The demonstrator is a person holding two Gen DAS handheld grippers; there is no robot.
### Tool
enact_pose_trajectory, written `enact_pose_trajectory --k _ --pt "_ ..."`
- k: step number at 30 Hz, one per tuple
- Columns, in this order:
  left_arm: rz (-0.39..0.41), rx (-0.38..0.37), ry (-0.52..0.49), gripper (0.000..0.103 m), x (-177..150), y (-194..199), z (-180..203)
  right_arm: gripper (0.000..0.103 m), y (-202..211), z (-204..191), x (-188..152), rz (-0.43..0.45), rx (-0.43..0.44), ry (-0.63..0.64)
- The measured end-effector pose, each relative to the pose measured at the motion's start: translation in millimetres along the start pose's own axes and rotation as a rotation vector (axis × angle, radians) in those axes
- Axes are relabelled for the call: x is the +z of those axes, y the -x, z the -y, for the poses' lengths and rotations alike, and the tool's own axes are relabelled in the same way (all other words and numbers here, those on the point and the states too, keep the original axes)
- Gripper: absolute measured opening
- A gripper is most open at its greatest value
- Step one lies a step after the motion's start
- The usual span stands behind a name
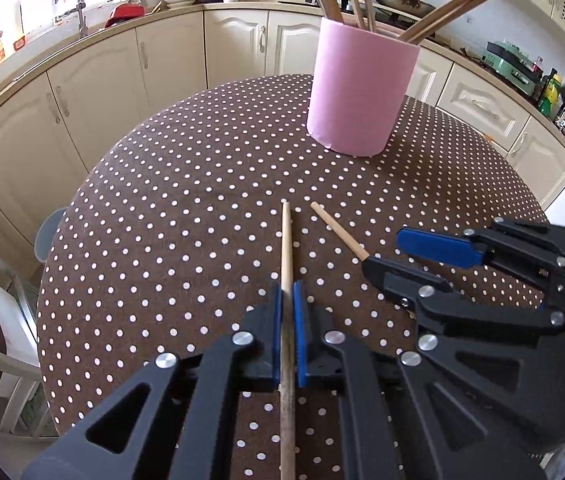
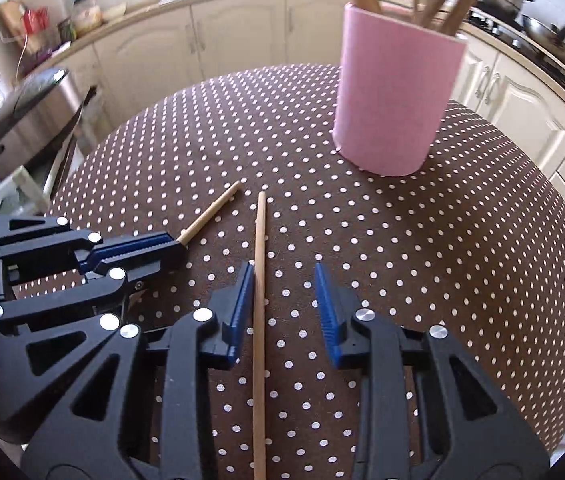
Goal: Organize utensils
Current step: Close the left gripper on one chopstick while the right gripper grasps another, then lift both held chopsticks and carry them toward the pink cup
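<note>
Gripping stick [image 1: 287, 240] in closed left jaws | right jaws wide open astride second stick [image 2: 259, 280] on counter [image 2: 442, 260] | risk: off-centre closure skews stick, missing cup [image 2: 394, 92]

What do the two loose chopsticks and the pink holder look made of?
Chopsticks: pale, matte tan sticks, probably bamboo or wood. Pink holder: smooth, matte and opaque with a thin rim, possibly plastic or paper-wrapped; unclear.

The left tool [image 1: 291, 286] clamps a chopstick [image 1: 286, 240]; the right tool [image 1: 386, 250], near right, straddles another chopstick [image 1: 336, 230], pads apart.
</note>
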State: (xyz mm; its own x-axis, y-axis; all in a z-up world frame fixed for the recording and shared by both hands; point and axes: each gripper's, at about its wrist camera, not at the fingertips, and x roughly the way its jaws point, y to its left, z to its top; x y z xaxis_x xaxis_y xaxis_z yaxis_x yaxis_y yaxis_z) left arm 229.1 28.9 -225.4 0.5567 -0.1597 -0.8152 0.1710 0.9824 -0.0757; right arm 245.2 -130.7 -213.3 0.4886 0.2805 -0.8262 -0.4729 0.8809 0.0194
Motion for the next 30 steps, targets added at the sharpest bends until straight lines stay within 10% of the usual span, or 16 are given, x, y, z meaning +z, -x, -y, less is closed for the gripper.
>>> enact_pose_trajectory --k 14,30 --pt "-0.011 0.036 -0.012 0.007 9 -2 11 0.006 -14 -17 21 -0.062 0.018 0.058" --pt "0.22 -0.027 -0.01 0.007 34 79 29 0.006 92 15 16 0.264 0.121 -0.093"
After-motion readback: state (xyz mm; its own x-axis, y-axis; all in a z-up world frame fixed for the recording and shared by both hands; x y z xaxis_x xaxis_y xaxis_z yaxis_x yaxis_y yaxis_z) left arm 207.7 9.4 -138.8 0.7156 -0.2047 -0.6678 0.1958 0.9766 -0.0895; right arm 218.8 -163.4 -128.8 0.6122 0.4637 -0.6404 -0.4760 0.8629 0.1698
